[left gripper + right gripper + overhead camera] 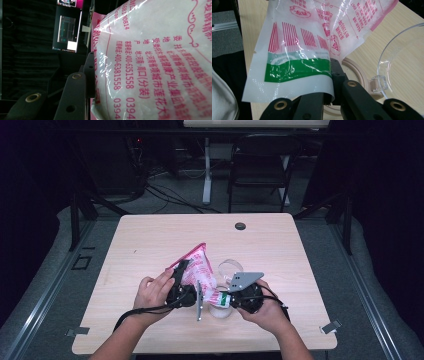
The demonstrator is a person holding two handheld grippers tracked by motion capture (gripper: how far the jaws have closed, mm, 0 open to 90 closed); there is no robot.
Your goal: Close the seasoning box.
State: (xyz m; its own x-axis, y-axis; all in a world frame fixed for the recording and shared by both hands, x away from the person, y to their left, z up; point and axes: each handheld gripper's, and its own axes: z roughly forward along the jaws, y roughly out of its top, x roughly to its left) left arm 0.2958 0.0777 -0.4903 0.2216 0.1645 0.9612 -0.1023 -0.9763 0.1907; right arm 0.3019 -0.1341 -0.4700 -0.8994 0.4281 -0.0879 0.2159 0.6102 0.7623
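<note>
While my left gripper (181,281) clamps the fat upper body of the bag (197,265), my right gripper (231,299) pinches its green-banded corner; the bag slants down toward the clear jar (402,57) on the desk (150,240), right gripper nearer.

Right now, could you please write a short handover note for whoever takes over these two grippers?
Left gripper: closed on the body of the pink-printed bag, holding it tilted above the table.
Right gripper: shut on the bag's green-striped edge.
Below the bag on the table: a clear container and a beige lid ring.
Done: bag lifted and held at both ends.
Left, probably: open the bag or tip it toward the container; no contents can be seen in the container yet.
</note>
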